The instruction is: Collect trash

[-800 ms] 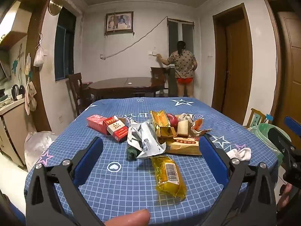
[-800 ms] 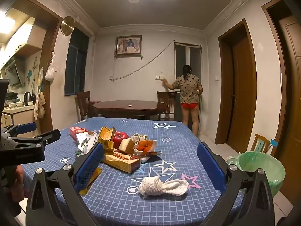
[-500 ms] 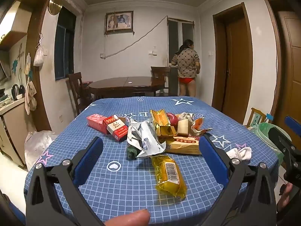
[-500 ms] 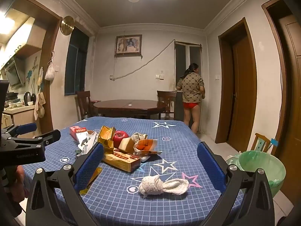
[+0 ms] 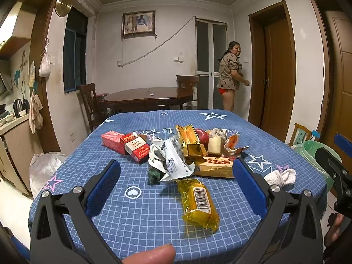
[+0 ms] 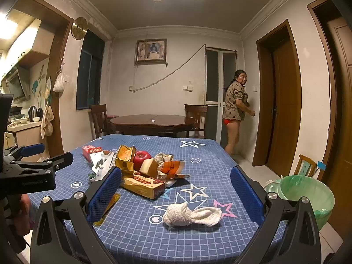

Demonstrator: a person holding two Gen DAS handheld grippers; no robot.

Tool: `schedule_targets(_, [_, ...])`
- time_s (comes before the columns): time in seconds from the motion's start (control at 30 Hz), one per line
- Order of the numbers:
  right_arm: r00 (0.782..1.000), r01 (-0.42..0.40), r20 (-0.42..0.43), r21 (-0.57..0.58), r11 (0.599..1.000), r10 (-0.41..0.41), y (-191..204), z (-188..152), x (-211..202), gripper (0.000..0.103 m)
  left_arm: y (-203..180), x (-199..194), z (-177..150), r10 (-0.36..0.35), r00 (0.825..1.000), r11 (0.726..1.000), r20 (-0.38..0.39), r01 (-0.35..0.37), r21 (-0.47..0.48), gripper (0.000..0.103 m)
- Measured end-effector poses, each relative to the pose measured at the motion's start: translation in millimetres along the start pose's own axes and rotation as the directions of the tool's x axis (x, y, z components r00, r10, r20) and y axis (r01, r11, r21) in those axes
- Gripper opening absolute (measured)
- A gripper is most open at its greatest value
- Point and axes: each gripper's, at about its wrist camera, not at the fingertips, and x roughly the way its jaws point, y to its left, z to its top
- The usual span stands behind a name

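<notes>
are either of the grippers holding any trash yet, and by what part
Nothing is held. The left gripper and right gripper both hover with jaws wide open above the table; the yellow wrapper lies loose.

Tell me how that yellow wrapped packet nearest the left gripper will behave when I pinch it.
The yellow packet looks glossy, so the pads may slip. Its film is crinkled and loose at the ends, so it will probably flex; grip the filled middle. It lies flat on the tablecloth, apart from the pile, and seems unlikely to roll.

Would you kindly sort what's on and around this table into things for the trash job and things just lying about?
For the job:
yellow wrapper
crumpled white wrapper
gold packaging
flat orange box
green-lined bin

Lying about:
apple
rolled white cloth
dining table
</notes>
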Motion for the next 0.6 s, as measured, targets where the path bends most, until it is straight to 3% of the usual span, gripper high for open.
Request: schedule_targets(0.6, [1.000, -0.007, -0.009, -0.005, 1.000, 0.007, 1.0, -0.8, 2.5, 0.099, -1.2, 1.9, -1.0, 0.002, 1.000, 1.000, -0.018, -0.002, 0.004, 0.098])
